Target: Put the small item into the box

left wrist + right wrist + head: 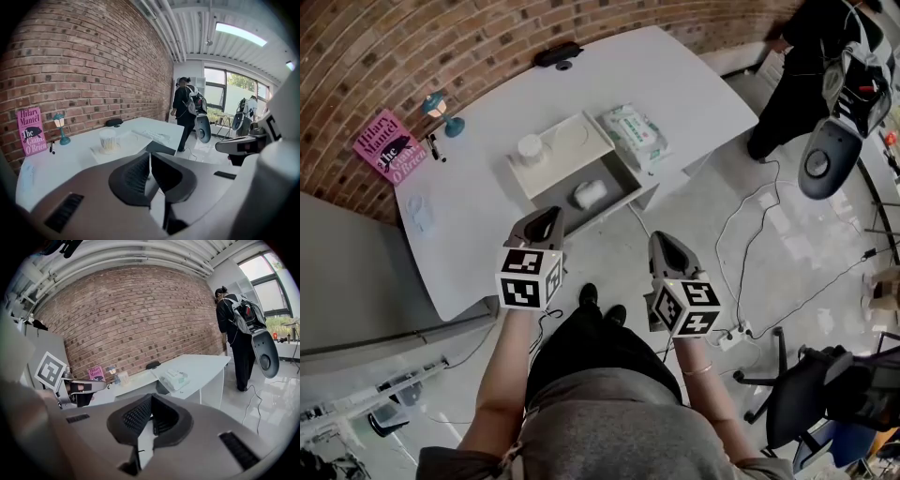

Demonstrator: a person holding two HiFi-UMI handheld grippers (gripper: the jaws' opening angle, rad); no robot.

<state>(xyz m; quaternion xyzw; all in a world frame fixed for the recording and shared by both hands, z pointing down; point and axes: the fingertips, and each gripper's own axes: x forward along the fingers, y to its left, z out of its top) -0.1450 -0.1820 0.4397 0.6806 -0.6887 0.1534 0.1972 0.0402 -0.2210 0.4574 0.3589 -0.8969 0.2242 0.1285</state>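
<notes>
Here, the white table (487,234) runs along a brick wall (441,37), its near edge slanting toward the person who holds the claws.

- **Box** (619,176): open and grey inside, set right at the table's near edge. The small white item (591,194) lies on its bottom, touched by neither claw.
- **Lid** (572,139): flat on the table just behind the box, with a ribbed white cup (530,148) standing upright on it.
- **Pack of wipes** (633,131): just beside the lid, on the right.
- **Far left corner, by the wall**: a pink book (389,148) and a little teal lamp (441,111), both well apart from the box.
- **Left claw** (546,217): jaws pressed together with nothing between them. It is held at the table's near edge, its tip just short of the box.
- **Right claw** (664,246): jaws likewise together and empty, over bare floor (694,216) beside the table's edge.
- **Open room**: loose cables (719,225) cross the floor to the right of the table. A second person (811,56) stands off the table's far right end. A dark office chair (802,394) sits near the forearm behind the right claw.
</notes>
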